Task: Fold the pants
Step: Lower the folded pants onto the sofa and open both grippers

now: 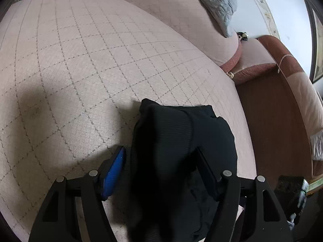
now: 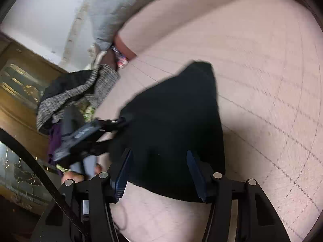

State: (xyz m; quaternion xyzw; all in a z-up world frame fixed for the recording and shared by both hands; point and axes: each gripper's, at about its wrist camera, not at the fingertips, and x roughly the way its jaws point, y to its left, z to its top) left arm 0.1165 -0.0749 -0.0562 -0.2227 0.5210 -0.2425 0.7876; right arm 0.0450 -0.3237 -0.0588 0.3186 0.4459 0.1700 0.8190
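Both tools (image 1: 160, 157) (image 2: 159, 159) hold black pants (image 1: 177, 141) over a pink quilted sofa (image 1: 80, 60) beside white wall (image 1: 278, 6).

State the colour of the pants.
Black pants, clearest in the left wrist view.

I see black pants (image 1: 177, 141), ribbed knit fabric, bunched into a thick wad, raised above the pink quilted sofa seat. Right view is blurred: same dark bundle (image 2: 173, 121), hanging off the seat.
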